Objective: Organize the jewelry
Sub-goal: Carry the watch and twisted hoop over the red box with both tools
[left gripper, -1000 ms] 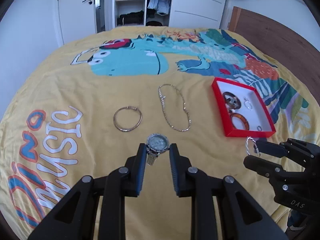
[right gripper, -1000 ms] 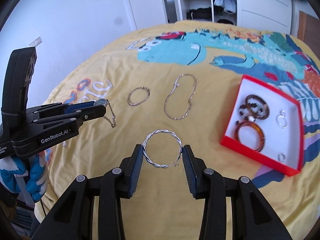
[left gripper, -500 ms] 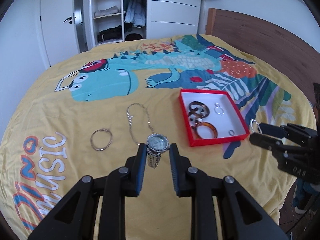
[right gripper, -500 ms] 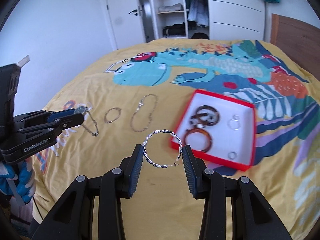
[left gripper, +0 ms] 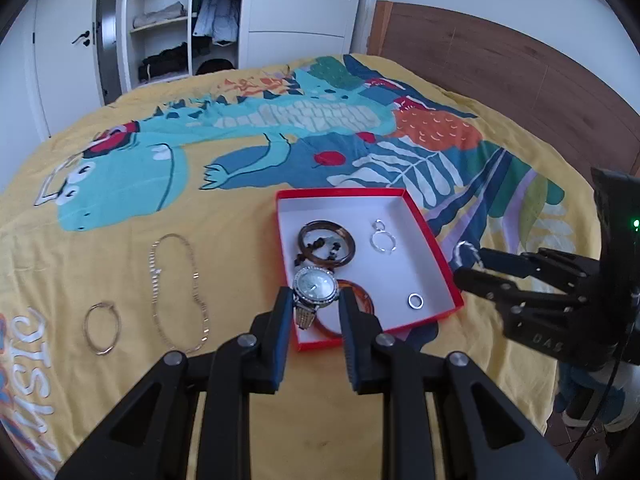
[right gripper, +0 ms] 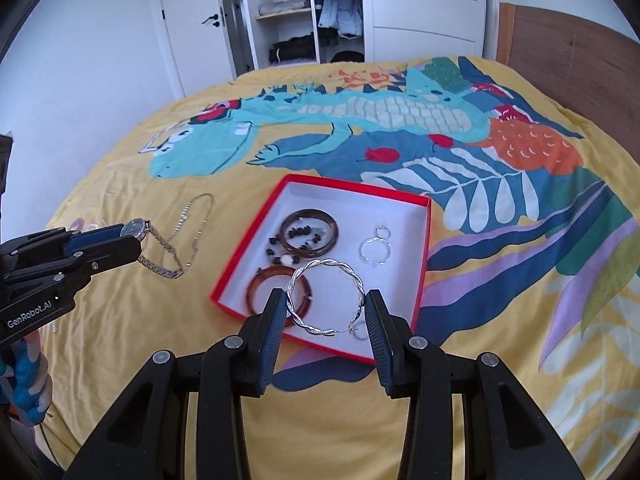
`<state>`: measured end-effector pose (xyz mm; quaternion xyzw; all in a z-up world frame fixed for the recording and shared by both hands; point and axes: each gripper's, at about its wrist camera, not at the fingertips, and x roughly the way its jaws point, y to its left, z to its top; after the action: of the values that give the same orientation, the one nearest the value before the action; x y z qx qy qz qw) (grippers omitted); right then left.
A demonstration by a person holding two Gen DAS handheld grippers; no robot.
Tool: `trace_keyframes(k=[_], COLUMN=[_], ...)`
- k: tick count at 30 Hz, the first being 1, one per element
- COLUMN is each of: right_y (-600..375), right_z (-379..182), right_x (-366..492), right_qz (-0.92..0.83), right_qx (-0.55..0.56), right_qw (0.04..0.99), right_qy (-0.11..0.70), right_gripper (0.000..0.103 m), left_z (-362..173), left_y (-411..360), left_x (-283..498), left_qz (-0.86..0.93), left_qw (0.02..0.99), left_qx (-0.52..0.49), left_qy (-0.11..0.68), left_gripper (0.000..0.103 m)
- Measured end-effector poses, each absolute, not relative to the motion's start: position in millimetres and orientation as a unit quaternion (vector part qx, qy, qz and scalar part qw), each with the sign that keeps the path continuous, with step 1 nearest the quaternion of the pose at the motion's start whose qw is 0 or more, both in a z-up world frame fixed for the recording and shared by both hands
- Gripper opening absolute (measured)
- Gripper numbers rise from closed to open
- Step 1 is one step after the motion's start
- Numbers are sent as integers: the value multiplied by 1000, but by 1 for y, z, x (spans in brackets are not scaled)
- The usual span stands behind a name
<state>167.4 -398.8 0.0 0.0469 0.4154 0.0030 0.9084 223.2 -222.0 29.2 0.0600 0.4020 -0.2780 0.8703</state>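
Observation:
My left gripper [left gripper: 314, 300] is shut on a silver watch [left gripper: 315, 285], whose band hangs down over the near left corner of the red box [left gripper: 432, 236]. My right gripper [right gripper: 325, 306] is shut on a twisted silver hoop [right gripper: 320, 268], held above the near edge of the same red box [right gripper: 240, 236]. Inside the box lie a dark brown bangle [right gripper: 309, 233], an amber bangle [right gripper: 260, 286], dark beads, a silver hoop earring [right gripper: 375, 251] and a small ring [left gripper: 415, 301]. In the right wrist view the left gripper [right gripper: 132, 236] with the watch shows at the left.
A silver chain necklace [left gripper: 176, 292] and a thin hoop [left gripper: 101, 328] lie on the yellow dinosaur bedspread [left gripper: 120, 200] left of the box. A wooden headboard [left gripper: 500, 64] stands at the right, an open wardrobe [left gripper: 176, 24] behind the bed.
Both grippers have swept to the right across the bed, from above the loose necklace and hoop to over the red box. Each keeps its hold on its piece.

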Motion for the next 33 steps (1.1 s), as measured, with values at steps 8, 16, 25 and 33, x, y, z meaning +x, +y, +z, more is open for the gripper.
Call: trace_keyframes(k=[8,16,25,33], right_y=[-410,-411,-417,-421], right_z=[-37,-67,-86,-98], right_x=[203,223,240,251], right_qz=[12,20,13,8], right_qx=[48,49,44,29], right_qw=[898,888,877,868], right_qy=[437,457,478,496], right_gripper=[40,40,40,40], left_z=[-12,-42,-62,-79], left_y=[-254,-269,-286,-290], left_x=[248,256,257,259], left_qz=[-289,-297,-303,-304], left_qw=[853,840,830,820], left_qx=[63,70,88,90], left_qy=[429,449,459,476], left_gripper=[22,22,22,22])
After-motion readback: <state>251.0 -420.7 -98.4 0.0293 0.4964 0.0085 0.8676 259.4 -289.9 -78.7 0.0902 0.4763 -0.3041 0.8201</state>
